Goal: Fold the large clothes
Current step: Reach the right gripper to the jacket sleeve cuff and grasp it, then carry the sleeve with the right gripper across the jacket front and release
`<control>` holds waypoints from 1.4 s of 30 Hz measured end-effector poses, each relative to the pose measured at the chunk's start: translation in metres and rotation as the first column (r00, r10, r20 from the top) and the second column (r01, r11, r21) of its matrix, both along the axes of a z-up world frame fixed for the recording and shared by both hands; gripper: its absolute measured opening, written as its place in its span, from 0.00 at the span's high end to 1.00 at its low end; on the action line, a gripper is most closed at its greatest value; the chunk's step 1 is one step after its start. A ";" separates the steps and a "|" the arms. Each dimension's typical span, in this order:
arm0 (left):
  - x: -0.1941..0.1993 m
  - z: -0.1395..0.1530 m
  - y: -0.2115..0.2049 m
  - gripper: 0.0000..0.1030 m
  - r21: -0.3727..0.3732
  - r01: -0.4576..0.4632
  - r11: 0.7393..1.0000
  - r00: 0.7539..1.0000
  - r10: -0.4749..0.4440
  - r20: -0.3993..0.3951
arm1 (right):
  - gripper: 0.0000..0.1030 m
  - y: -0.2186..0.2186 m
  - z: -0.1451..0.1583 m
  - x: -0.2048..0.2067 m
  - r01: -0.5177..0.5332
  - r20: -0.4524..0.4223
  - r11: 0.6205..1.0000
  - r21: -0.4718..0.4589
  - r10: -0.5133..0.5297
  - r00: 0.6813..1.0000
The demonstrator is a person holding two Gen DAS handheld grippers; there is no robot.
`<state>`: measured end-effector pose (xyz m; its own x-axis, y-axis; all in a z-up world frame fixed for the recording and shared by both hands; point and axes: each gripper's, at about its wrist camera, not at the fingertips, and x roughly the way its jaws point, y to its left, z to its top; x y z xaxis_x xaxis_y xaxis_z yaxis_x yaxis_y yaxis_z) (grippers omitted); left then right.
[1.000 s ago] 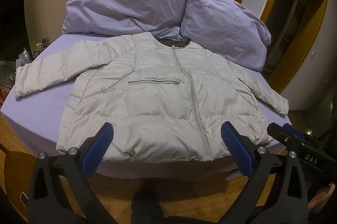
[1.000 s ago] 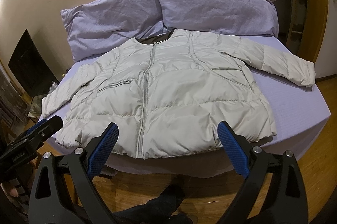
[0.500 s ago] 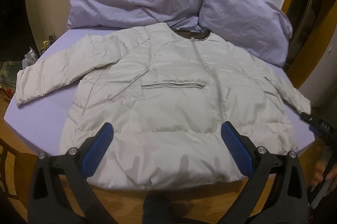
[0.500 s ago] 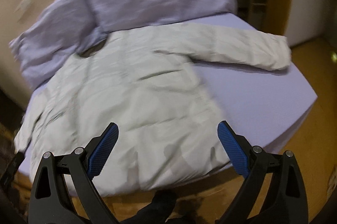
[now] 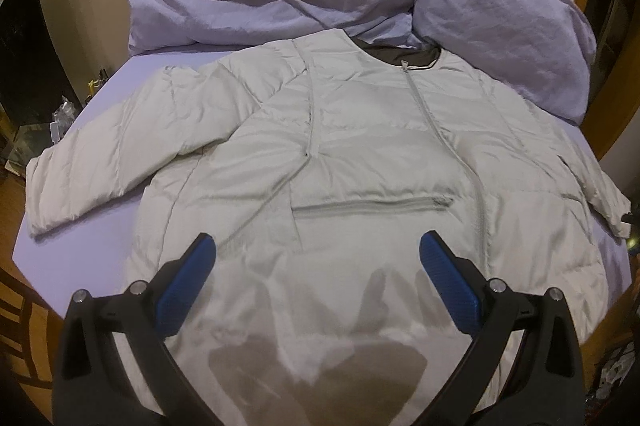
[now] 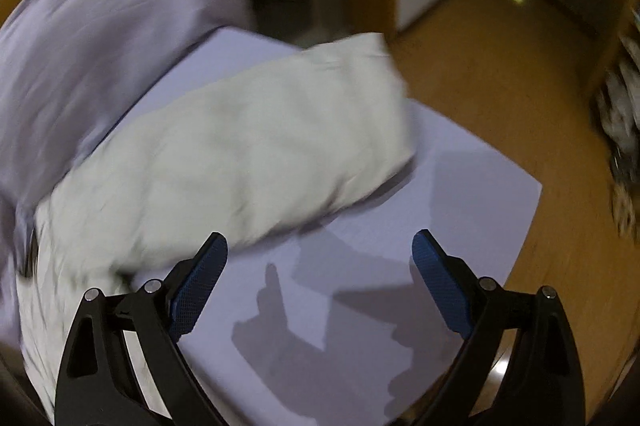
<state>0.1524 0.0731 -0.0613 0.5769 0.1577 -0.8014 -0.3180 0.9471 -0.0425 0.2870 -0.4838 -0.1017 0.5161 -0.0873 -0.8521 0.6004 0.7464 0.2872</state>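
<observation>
Both grippers gape empty: the left gripper (image 5: pixel 316 266) hangs over the jacket (image 5: pixel 360 186) spread flat across the bed (image 5: pixel 76 254), the right gripper (image 6: pixel 320 266) near its sleeve (image 6: pixel 248 146) at the bed's right corner. Best pinch the cuff end and fold it inward.

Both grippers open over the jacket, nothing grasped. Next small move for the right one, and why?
Probably ease the right gripper forward onto the sleeve end and close. It is open and empty over bare sheet, the sleeve lies spread sideways, and the jacket is flat and zipped, so folding a sleeve in looks first.
</observation>
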 end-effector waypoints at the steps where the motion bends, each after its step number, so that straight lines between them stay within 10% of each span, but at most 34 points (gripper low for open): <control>1: 0.004 -0.001 0.002 0.02 0.002 0.000 1.000 1.000 0.000 -0.004 | 0.10 -0.010 -0.005 0.003 0.040 -0.012 0.999 0.019 -0.040 0.999; 12: 0.036 -0.013 0.016 0.02 0.012 0.000 1.000 0.999 0.000 -0.045 | 0.26 -0.046 -0.025 0.021 0.186 -0.050 0.979 0.083 -0.182 0.982; 16: 0.042 -0.016 0.020 0.02 0.005 -0.002 1.000 0.999 0.003 -0.051 | 0.62 -0.038 -0.022 0.026 0.105 -0.006 0.991 0.082 -0.105 0.994; 22: 0.049 -0.018 0.024 0.02 -0.003 -0.008 1.000 0.998 0.008 -0.056 | 0.82 -0.024 -0.007 0.033 0.083 0.005 0.996 0.009 -0.083 0.997; 32: 0.051 -0.020 0.035 0.02 -0.009 -0.022 1.000 0.998 0.022 -0.052 | 0.85 0.033 0.062 0.059 -0.084 0.170 0.991 -0.103 0.101 0.980; 42: 0.047 -0.017 0.042 0.02 -0.013 -0.037 0.999 0.999 0.037 -0.039 | 0.85 0.168 0.107 0.086 -0.428 0.271 0.895 -0.126 0.446 0.853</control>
